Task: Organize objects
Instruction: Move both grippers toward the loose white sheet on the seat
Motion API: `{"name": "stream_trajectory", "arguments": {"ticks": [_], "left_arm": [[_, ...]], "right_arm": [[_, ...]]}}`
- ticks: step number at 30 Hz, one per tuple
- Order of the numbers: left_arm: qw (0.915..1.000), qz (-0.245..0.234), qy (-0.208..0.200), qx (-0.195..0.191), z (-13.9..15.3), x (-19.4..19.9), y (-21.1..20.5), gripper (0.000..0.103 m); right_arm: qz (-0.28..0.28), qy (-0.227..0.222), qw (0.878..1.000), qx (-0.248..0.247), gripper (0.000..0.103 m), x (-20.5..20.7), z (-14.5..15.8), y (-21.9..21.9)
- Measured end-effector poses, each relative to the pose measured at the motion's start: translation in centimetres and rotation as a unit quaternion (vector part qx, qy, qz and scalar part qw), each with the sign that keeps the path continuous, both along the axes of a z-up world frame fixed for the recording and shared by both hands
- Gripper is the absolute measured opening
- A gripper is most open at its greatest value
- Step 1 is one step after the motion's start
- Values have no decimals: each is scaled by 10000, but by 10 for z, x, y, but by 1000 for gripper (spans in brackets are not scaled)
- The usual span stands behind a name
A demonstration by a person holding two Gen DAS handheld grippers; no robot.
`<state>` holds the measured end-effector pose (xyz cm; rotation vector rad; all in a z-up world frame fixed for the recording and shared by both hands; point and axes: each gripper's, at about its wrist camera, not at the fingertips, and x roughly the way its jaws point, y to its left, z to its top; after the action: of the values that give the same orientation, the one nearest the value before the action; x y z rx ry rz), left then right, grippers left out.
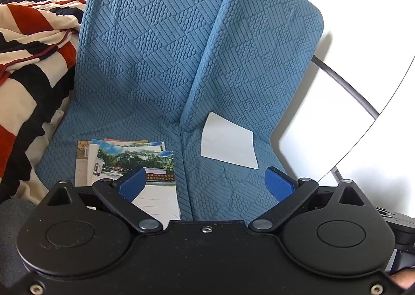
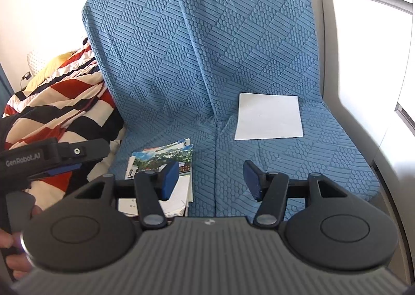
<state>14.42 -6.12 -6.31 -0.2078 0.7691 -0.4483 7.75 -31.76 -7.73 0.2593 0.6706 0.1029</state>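
Blue quilted seat cushions (image 2: 166, 92) carry a loose stack of postcards (image 2: 166, 165) at seven o'clock and a white card (image 2: 269, 116) at two; nothing looks gathered yet. Left gripper (image 1: 205, 186) and right gripper (image 2: 211, 180) both gape empty.

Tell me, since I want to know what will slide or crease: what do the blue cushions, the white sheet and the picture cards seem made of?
Blue cushions: padded woven fabric, matte, embossed in quilted squares. White sheet: probably thin paper or light card, matte, lying flat with crisp corners. Picture cards: seemingly printed card with colour photos; the finish is hard to judge.
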Motion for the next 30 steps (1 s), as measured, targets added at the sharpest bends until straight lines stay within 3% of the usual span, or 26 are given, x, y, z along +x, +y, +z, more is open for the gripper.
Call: {"name": "stream_trajectory", "arguments": {"ticks": [11,13,14,23,30], "left_arm": [[9999,-132,-110,14,-10,-6,-32,98],[9998,-132,-93,-71,-16,-7,-38,98],[9998,-132,-90,-108,-20,-7,-41,98],[9996,-248,166,-17,-66,-5,-81,98],[9983,-279,476,-197,-91,19,-101,97]], "right_arm": [[-168,62,9998,62,59,-7,-10,-25],[-218,39,9997,112,82,-8,-15,-30],[-223,28,9996,182,84,-8,-18,-34],[-751,124,9969,210,84,-5,-60,-66],[-1222,12,9924,128,84,7,-93,-90]]}}
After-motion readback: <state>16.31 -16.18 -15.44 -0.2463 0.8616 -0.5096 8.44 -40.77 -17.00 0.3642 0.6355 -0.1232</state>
